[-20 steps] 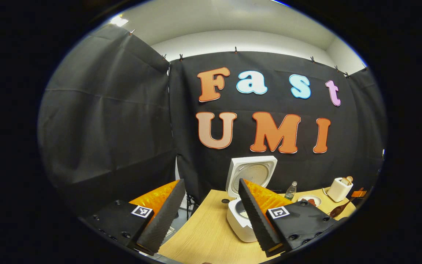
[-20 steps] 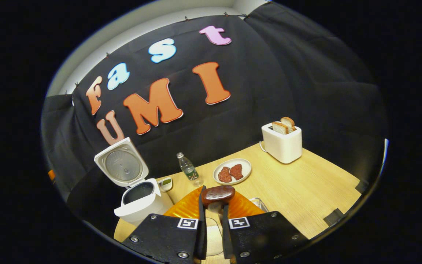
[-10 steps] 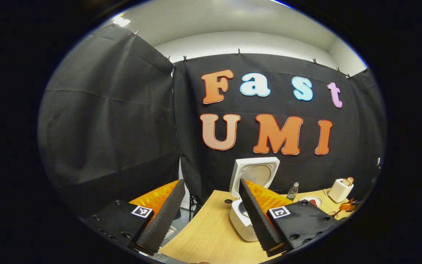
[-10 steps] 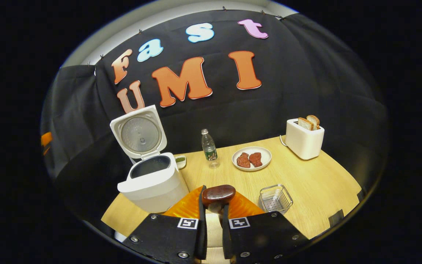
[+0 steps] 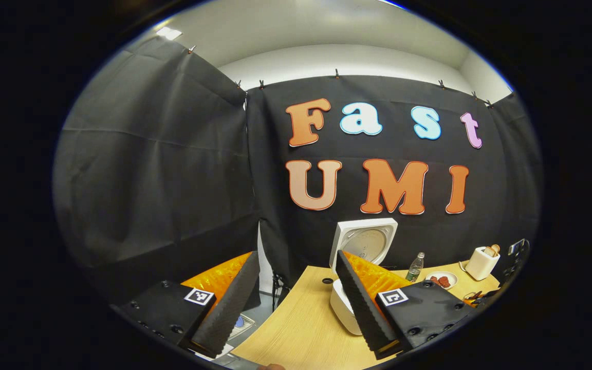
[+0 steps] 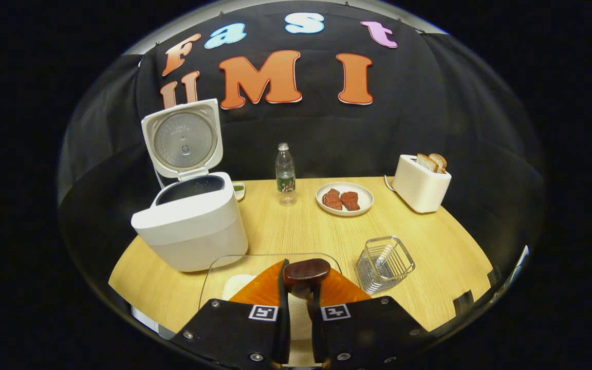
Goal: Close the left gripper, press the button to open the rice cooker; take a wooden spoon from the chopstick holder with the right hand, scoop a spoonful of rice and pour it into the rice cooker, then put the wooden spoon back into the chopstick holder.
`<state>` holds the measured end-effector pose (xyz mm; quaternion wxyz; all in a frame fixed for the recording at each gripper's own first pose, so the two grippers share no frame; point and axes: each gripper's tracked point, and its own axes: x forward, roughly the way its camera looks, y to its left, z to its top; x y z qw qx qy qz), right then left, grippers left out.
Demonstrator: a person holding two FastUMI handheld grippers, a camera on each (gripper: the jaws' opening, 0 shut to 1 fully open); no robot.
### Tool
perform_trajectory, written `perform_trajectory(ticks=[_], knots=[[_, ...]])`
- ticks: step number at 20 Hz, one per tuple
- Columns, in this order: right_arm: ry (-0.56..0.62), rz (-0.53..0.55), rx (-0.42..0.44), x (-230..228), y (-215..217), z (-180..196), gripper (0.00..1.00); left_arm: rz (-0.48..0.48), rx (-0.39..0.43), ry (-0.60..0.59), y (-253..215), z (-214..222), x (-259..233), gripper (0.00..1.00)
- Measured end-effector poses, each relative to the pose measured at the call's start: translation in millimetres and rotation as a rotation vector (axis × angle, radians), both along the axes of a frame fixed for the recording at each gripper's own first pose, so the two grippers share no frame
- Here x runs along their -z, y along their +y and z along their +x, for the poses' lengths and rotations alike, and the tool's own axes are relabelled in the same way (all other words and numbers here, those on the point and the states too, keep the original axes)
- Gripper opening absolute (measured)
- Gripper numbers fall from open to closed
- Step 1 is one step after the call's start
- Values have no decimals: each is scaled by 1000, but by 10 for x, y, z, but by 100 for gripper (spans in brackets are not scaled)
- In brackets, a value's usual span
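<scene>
The rice cooker [image 6: 190, 226] stands on the wooden table [image 6: 429, 288] with its lid [image 6: 183, 139] tipped upright at the back and the dark inner pot open to view. In front of the cooker, toward the camera, lies a clear glass dish [image 6: 224, 272] holding white rice [image 6: 237, 282]. Over that dish the right gripper [image 6: 298, 288] has its fingers drawn close on the wooden spoon [image 6: 306, 272], both pressing on the neck just under the dark bowl. To the right of the cooker, just beside the dish, the wire chopstick holder [image 6: 384, 263] stands tilted. Behind the cooker's right side come a small green-filled dish [image 6: 238, 190], a water bottle [image 6: 285, 174], a plate [image 6: 345, 205] with two red pieces, and a white toaster [image 6: 420, 182] with bread. In the left gripper view, the left gripper [image 5: 298, 295] is spread wide, holding nothing, with the cooker [image 5: 345, 308] partly behind its right finger.
</scene>
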<state>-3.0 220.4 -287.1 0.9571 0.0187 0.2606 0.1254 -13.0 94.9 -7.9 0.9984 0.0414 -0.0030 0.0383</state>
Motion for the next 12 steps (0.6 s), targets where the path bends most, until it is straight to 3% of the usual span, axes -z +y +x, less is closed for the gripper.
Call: perform_trajectory(ticks=[3,9,12], knots=[[-7,20,57,21,-29,-44,16,1,-9,5,62,13,33,100],[111,256,97,160,192,-191,16,-5,-4,42,99,104,198,100],[142,321,97,158,285,-175,17,-18,1,47,85,131,207,100]])
